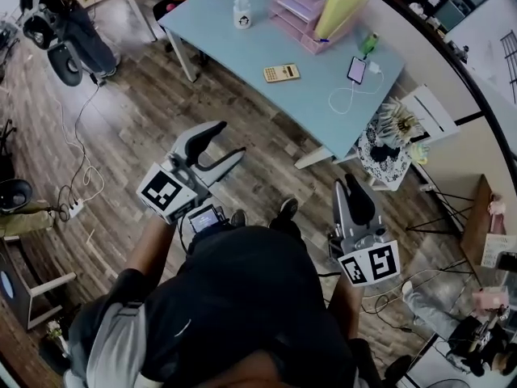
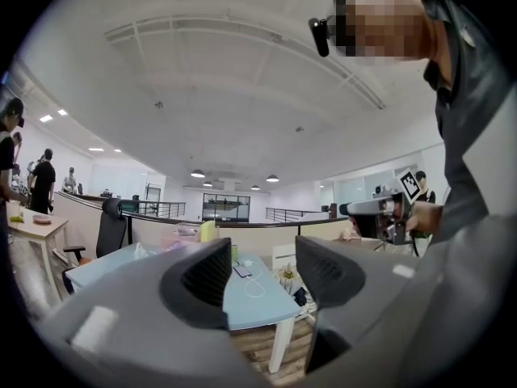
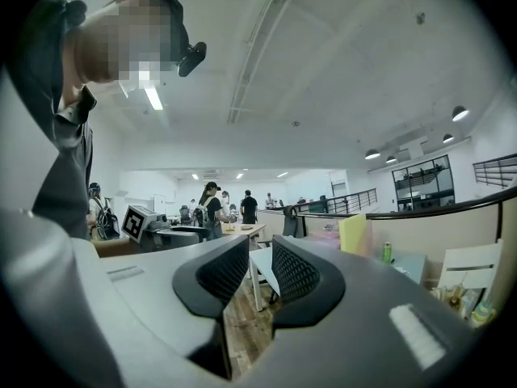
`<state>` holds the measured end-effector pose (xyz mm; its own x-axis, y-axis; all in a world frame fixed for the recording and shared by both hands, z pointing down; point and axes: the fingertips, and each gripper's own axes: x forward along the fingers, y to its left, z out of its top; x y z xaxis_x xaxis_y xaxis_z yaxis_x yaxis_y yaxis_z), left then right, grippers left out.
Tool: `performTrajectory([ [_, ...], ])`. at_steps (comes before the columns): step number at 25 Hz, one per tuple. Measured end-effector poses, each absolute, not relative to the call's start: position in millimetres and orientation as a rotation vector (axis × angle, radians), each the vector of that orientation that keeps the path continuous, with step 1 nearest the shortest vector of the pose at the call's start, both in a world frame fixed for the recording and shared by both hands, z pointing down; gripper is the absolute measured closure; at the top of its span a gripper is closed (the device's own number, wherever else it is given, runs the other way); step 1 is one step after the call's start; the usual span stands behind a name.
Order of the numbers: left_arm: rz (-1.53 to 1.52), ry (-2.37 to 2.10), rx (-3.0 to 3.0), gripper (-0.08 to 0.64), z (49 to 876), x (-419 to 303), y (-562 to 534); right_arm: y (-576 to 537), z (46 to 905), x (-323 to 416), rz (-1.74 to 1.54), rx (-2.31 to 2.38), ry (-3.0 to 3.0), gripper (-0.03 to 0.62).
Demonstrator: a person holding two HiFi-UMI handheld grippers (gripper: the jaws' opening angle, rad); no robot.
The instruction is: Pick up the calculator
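Observation:
The yellow calculator [image 1: 281,73] lies flat on the light-blue table [image 1: 234,51], near its middle. Both grippers hang over the wooden floor, well short of the table. My left gripper [image 1: 230,139] points toward the table's near edge, its jaws wide apart and empty; in the left gripper view [image 2: 262,277] the table's right end and a phone [image 2: 241,272] show through the gap. My right gripper [image 1: 348,184] is held lower right, level, with only a narrow gap between its jaws [image 3: 260,269] and nothing in it. Neither gripper view shows the calculator.
On the table stand a white bottle [image 1: 241,11], a pink tray [image 1: 295,14] with a yellow folder [image 1: 339,10], a green bottle [image 1: 369,44] and a phone [image 1: 356,69] on a white cable. A white chair [image 1: 420,107] stands at the table's right end. Cables and a power strip [image 1: 74,208] lie on the floor at left.

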<state>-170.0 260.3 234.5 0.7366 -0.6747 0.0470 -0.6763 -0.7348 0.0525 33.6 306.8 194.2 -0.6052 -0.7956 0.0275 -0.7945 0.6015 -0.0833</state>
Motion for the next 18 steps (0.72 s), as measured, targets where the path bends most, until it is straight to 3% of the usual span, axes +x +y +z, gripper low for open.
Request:
performTrajectory([
  [18,0.146,-1.38,2.739,0.262,232.8,-79.4,186.4,184.6,204.1,118.1,-0.191,-1.049,2.897,0.522],
])
